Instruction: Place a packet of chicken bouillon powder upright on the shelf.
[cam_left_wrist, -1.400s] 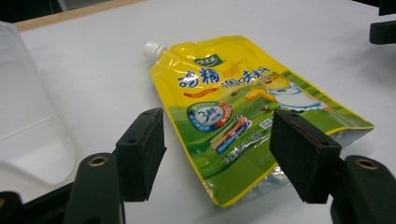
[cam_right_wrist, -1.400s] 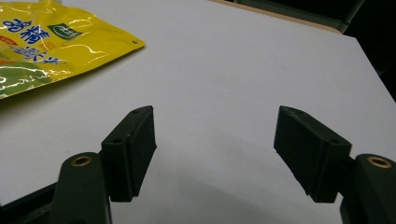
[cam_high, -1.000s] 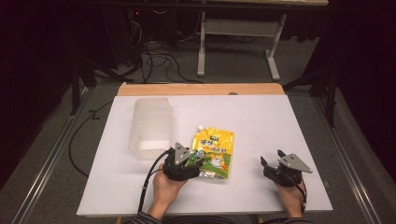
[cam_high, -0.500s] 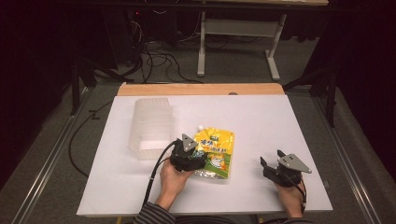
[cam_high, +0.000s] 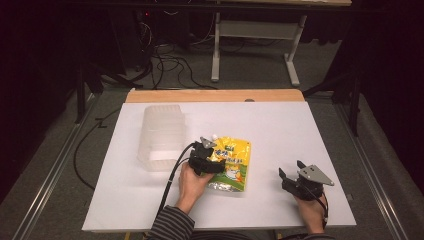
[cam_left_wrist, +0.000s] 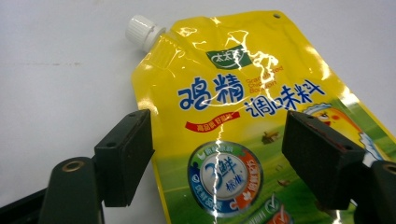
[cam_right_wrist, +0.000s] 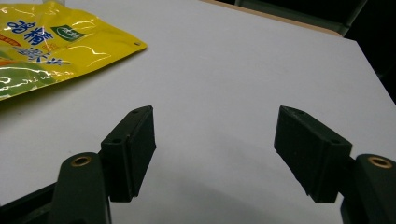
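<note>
Approaching for a grasp: left gripper (cam_left_wrist: 217, 154) over yellow spout pouch (cam_left_wrist: 252, 126), lying flat mid-table beside clear container (cam_high: 162, 137), jaws just opened wide, nothing clamped. Right gripper (cam_right_wrist: 215, 154) open, idle, well apart. Next, probably: lower, straddle pouch edge, close.

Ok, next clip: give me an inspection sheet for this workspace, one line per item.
Surface: white table, bare apart from two things.
Job's things: yellow pouch lying flat, white cap on.
Clutter: clear container left of the pouch.
Grippers: left hand-held gripper over the pouch, jaws just opened wide, pads not pressing; right hand-held gripper open over bare table.
Cables: black cable trails from the left one.
Surroundings: dark room, floor cables, another table's frame.
</note>
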